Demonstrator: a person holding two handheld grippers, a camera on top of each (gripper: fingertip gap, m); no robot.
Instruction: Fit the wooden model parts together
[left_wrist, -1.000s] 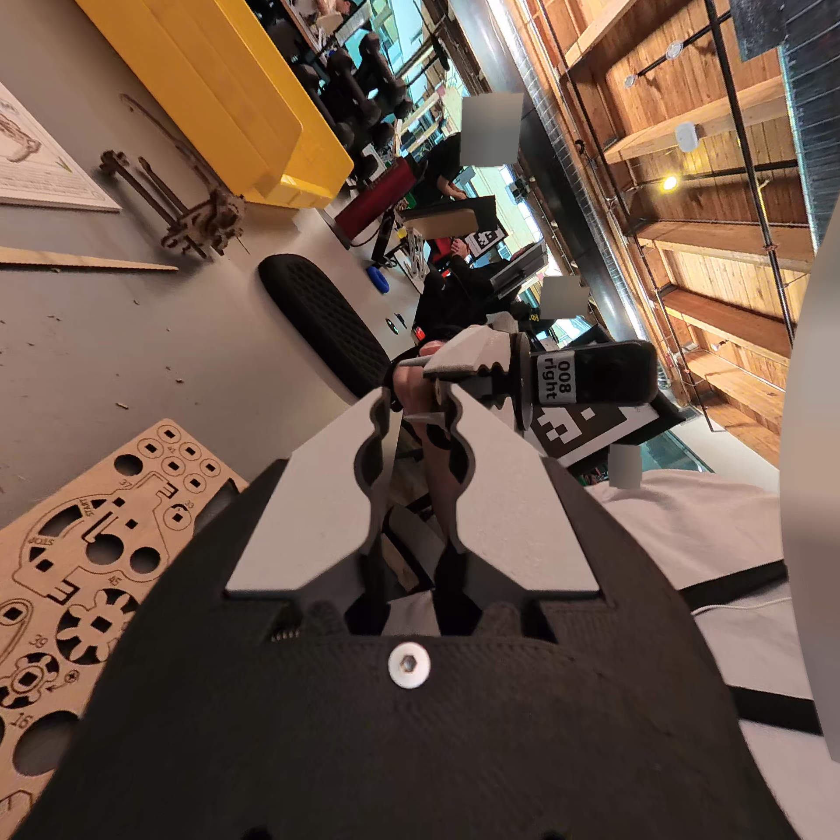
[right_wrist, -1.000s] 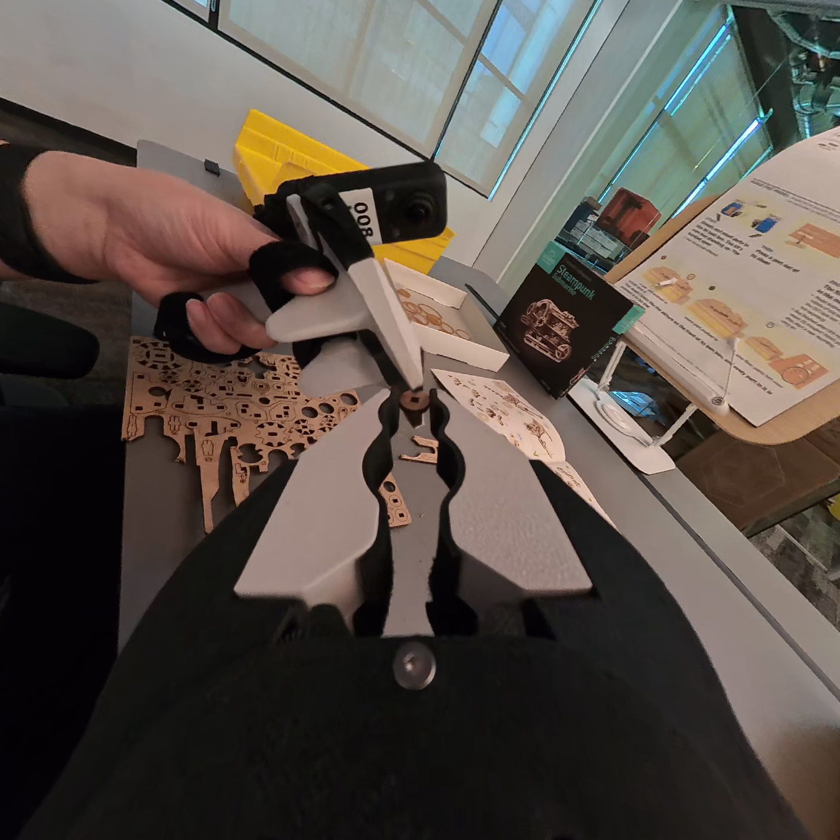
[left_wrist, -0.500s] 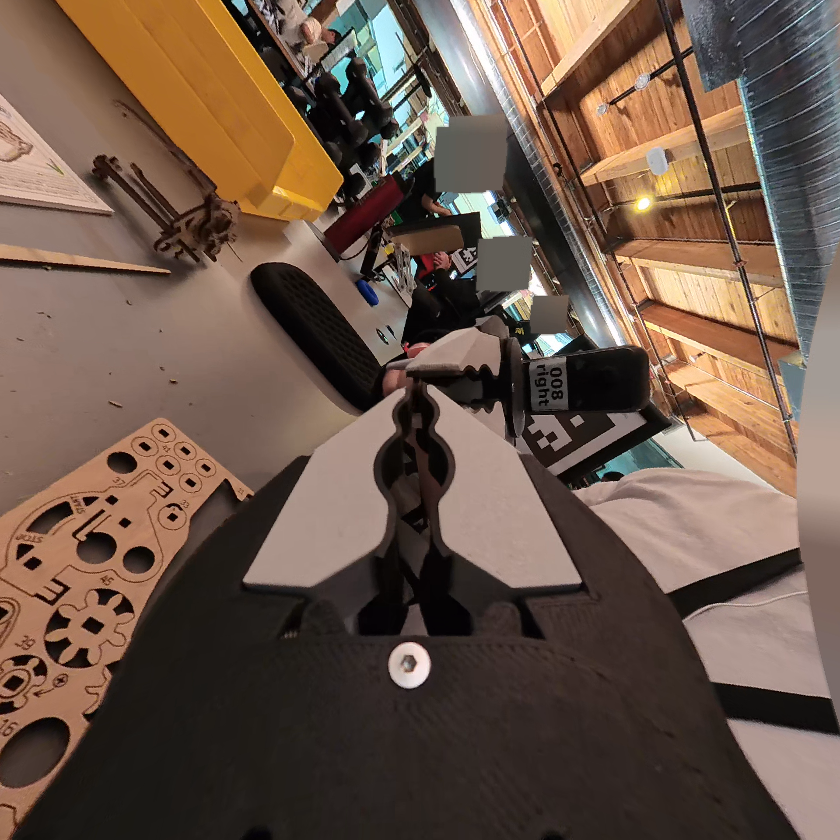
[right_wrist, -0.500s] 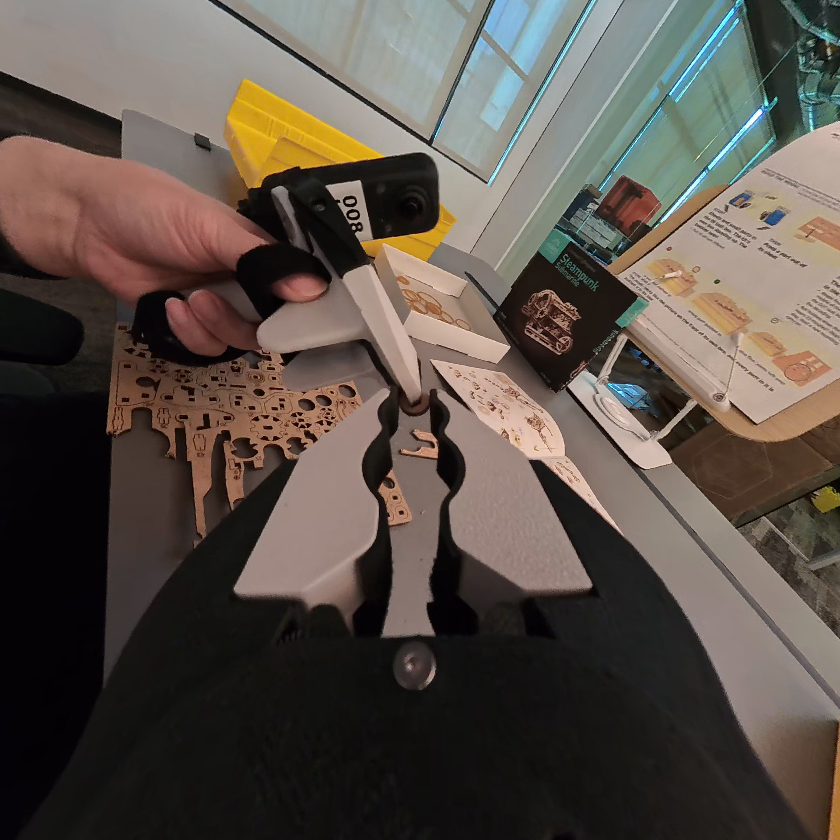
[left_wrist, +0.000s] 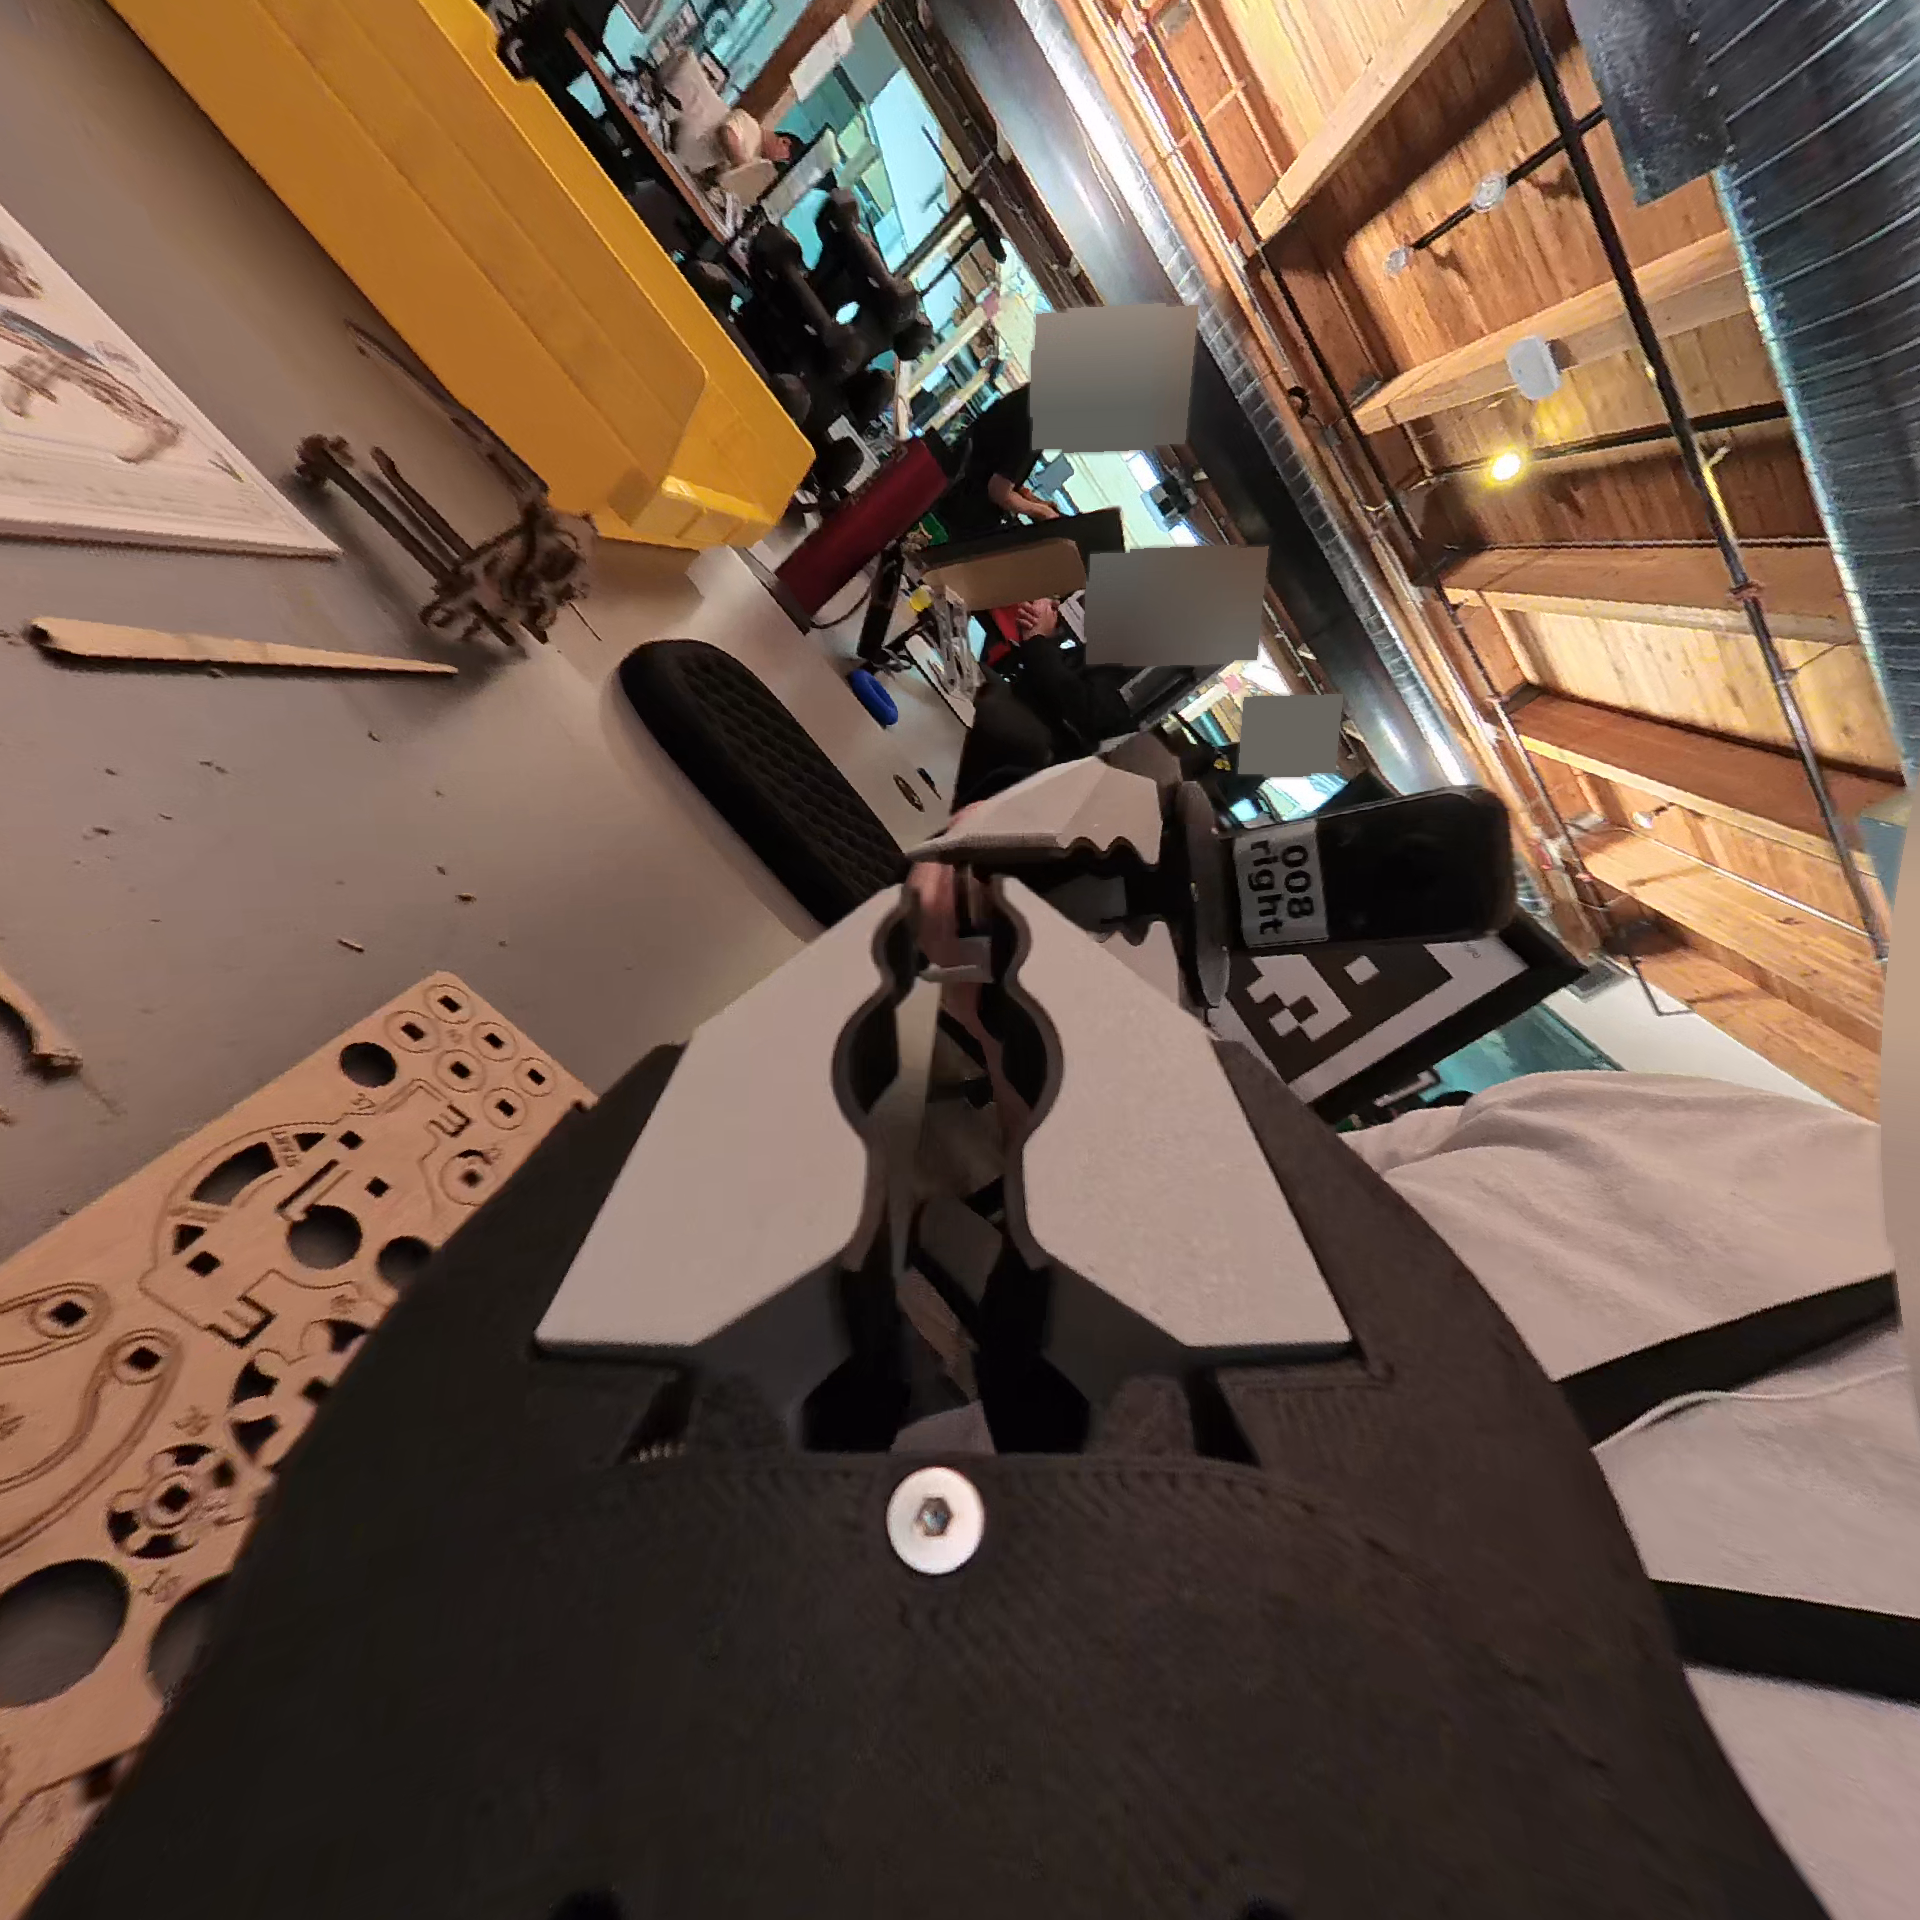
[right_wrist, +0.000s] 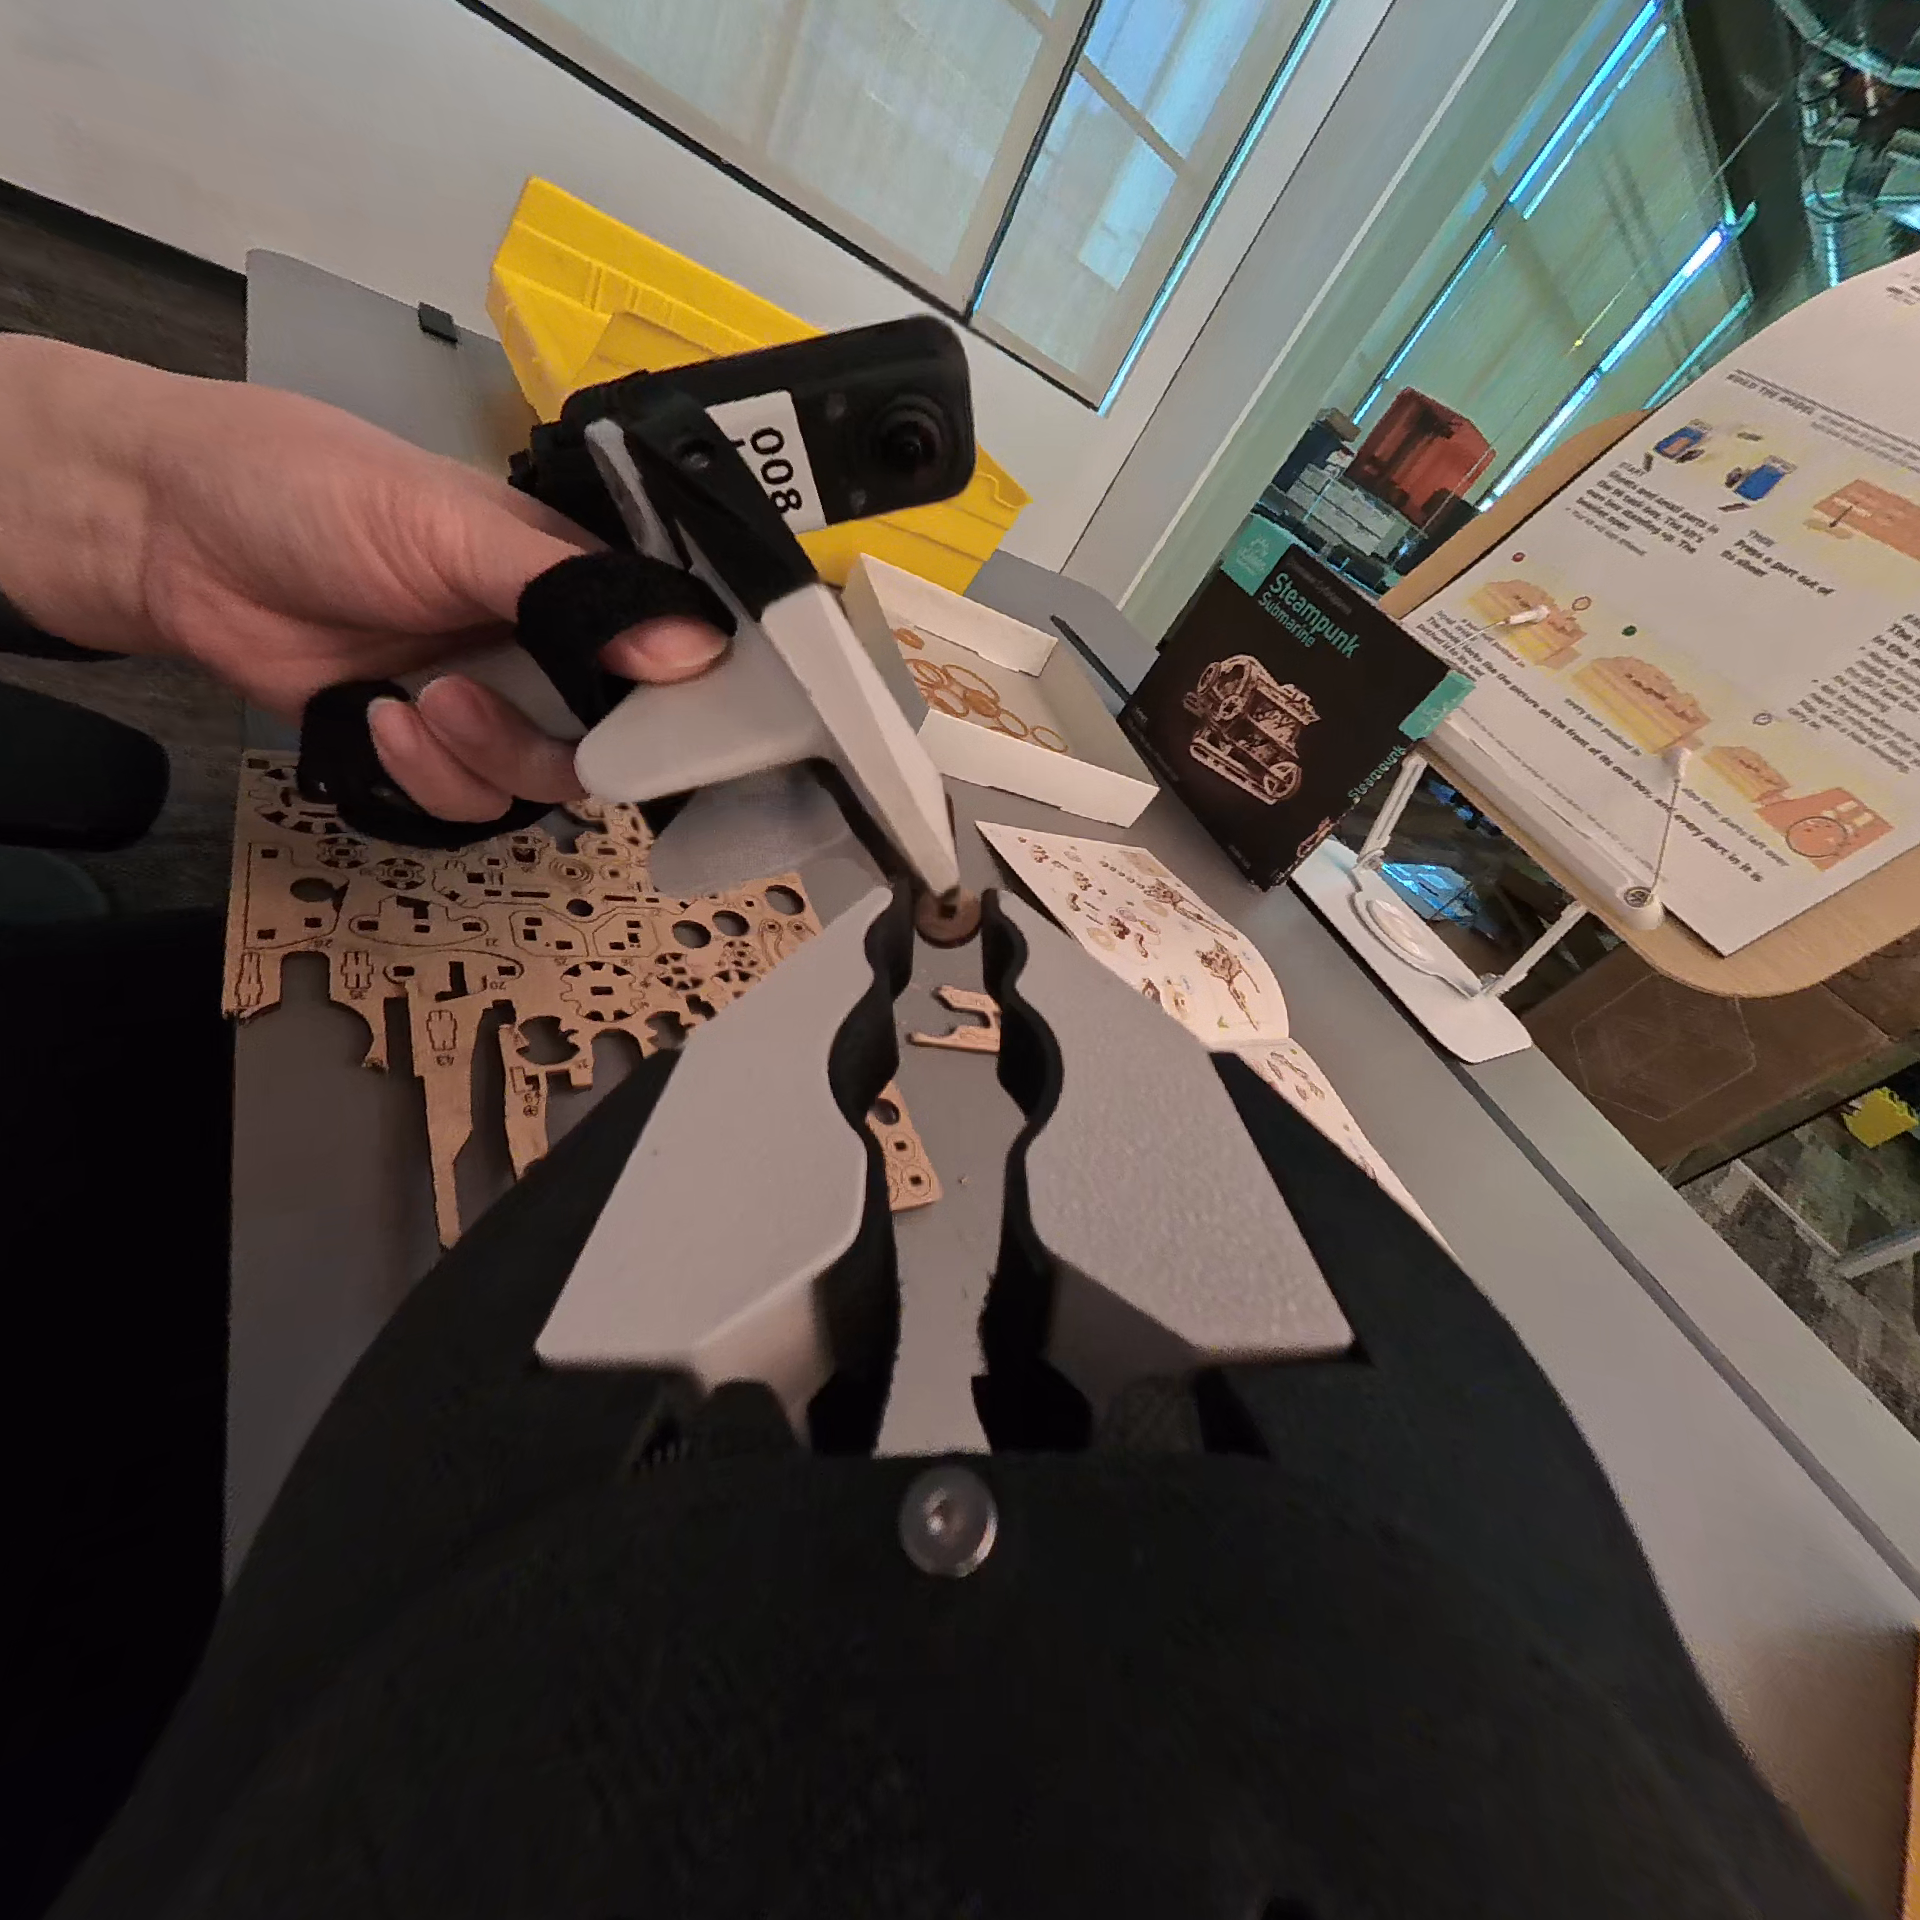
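A small round wooden disc (right_wrist: 948, 914) is pinched at the very tips of the right gripper (right_wrist: 940, 909), jaws nearly closed on it, mid-air above the grey table (right_wrist: 312, 1195); the left gripper (right_wrist: 935, 873) comes in from the upper left w/ its tips touching or just at the disc. In the left wrist view the left gripper (left_wrist: 951, 914) is seen narrowly parted at the tips; a thin pale edge shows in the gap, but whether anything is actually gripped cannot be told. The disc is judged v. light, thin, stiff ply; laser-cut, so brittle across the grain and easily snapped or flicked away; best held by the rim, flat faces left free, w/ gentle squeeze only, since the smooth edge may slip out of hard pads. A small forked part (right_wrist: 961, 1023) lies loose on the table just beyond the right jaws, poss. the mate; it too is thin, and should be taken by its solid end, not the prongs. Punched sheets (right_wrist: 499, 935) lie at left; a white tray (right_wrist: 997, 717) of rings, a dark box (right_wrist: 1283, 717) and a leaflet (right_wrist: 1143, 935) lie farther right; a yellow bin (right_wrist: 644, 312) sits far back. In the left wrist view a sheet (left_wrist: 208, 1247) is near left and a dark sub-assembly (left_wrist: 488, 561) lies far left.
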